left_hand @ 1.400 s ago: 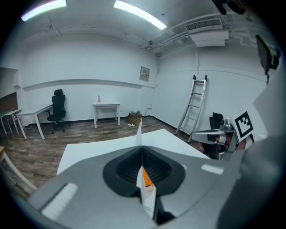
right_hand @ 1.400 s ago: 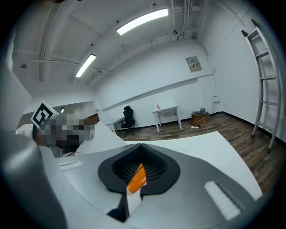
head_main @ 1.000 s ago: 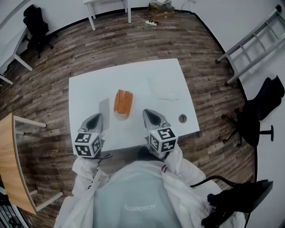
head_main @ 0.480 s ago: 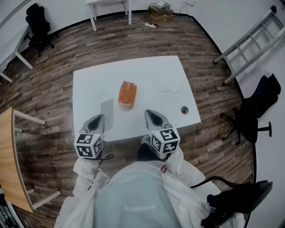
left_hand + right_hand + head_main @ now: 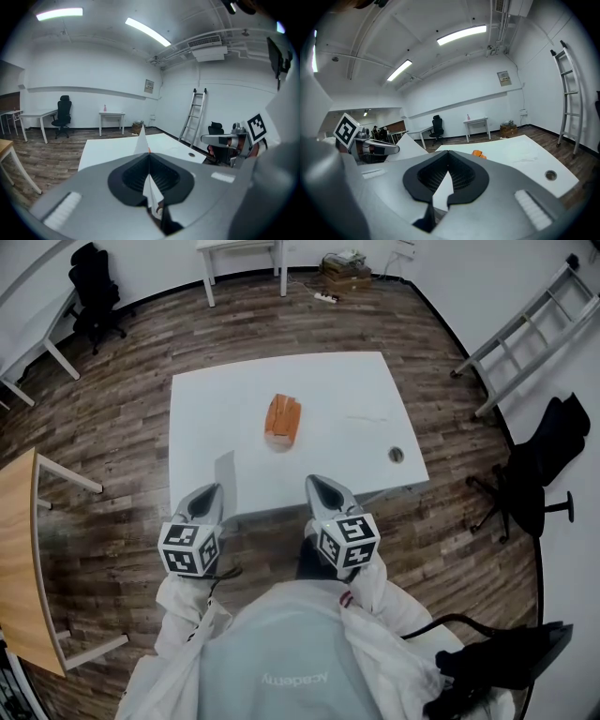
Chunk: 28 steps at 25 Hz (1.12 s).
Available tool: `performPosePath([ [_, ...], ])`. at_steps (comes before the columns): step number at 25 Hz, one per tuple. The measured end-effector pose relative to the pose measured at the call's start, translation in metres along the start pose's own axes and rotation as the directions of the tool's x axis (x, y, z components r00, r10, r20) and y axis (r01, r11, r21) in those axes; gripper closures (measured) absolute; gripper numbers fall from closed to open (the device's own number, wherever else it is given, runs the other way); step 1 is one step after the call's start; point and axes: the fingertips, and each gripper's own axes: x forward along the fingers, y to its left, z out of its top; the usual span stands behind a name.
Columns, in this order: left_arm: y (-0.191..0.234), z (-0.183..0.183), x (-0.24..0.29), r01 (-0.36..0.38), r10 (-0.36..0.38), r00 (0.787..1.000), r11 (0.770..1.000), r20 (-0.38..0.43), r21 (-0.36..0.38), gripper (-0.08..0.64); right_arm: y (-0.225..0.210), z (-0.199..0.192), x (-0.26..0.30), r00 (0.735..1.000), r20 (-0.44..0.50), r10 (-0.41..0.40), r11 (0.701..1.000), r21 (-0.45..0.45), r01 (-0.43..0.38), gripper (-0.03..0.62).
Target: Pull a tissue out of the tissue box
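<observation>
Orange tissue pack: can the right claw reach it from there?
Probably not yet. The right claw hangs shut near the table's front edge, and the orange tissue pack lies mid-table, well ahead. Nothing stands between them, so moving forward should do.

Your left gripper (image 5: 149, 155) hides most of the tissue (image 5: 142, 142), leaving only a pale tip above its closed jaws. The orange tissue box (image 5: 283, 418) looks too small to show its opening; the wooden table (image 5: 19, 559) runs off the left edge.

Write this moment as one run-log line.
left gripper: shut on tissue | right gripper: shut, empty | orange tissue box: on white table, apart from both grippers
</observation>
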Motion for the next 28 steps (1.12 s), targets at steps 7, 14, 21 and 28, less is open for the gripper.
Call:
performPosePath([
  [7, -0.012, -0.016, -0.037, 0.015, -0.015, 1.000, 1.000, 0.019, 0.012, 0.558, 0.032, -0.012, -0.029, 1.000, 0.018, -0.005, 1.000, 0.003, 0.005, 0.592],
  [14, -0.017, -0.031, -0.067, 0.033, -0.034, 0.999, 0.999, 0.022, 0.013, 0.558, 0.057, -0.025, -0.055, 1.000, 0.020, -0.017, 1.000, 0.012, 0.017, 0.592],
  [21, -0.025, -0.031, -0.078, 0.046, -0.047, 0.999, 0.999, 0.027, 0.012, 0.558, 0.056, -0.022, -0.072, 0.998, 0.024, -0.053, 0.998, 0.028, 0.052, 0.592],
  [28, -0.029, -0.035, -0.081, 0.048, -0.048, 0.999, 0.999, 0.023, -0.003, 0.558, 0.055, -0.025, -0.077, 0.998, 0.009, -0.057, 0.998, 0.029, 0.057, 0.592],
])
